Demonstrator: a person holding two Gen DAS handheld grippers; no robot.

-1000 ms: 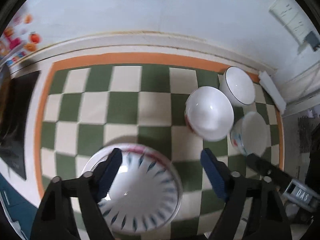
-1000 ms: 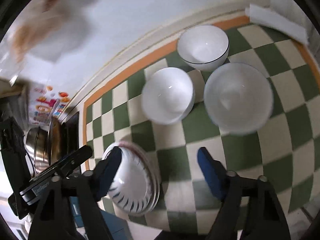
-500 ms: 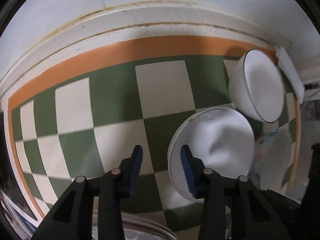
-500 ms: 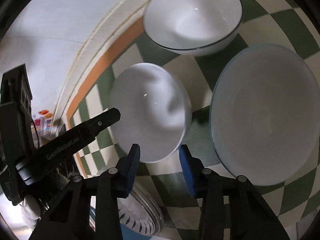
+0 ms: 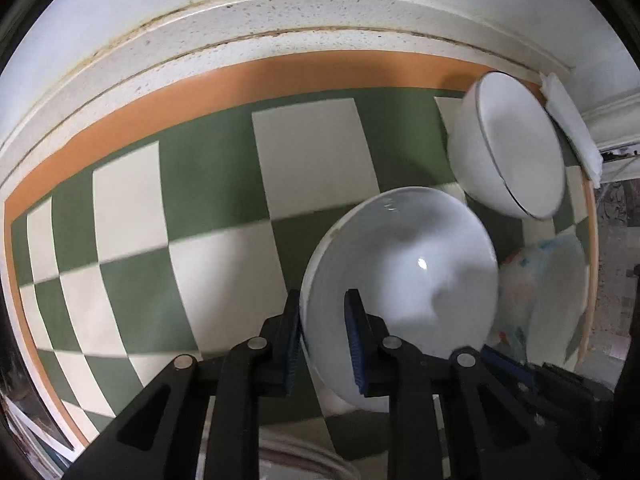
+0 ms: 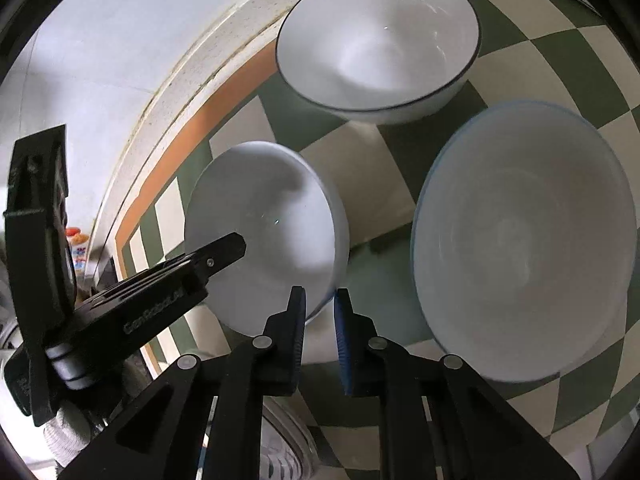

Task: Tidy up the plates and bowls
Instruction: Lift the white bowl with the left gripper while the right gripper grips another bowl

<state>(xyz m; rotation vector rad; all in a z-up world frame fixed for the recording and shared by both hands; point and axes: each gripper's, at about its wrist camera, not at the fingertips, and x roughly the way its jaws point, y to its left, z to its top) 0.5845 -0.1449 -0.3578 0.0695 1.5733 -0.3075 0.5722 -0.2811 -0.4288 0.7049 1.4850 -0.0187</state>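
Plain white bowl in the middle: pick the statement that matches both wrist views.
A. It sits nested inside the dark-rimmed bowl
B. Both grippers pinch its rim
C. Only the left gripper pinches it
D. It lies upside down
B: the left gripper and the right gripper each straddle the rim of the plain white bowl, on opposite sides.

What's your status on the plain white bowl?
Left tongs astride white bowl rim. Right tongs astride opposite rim. Grip unconfirmed. Rimmed bowl, big bowl close by.

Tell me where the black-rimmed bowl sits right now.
The black-rimmed bowl sits at the checkered mat's far orange border, beyond the plain white bowl both grippers are clamping.
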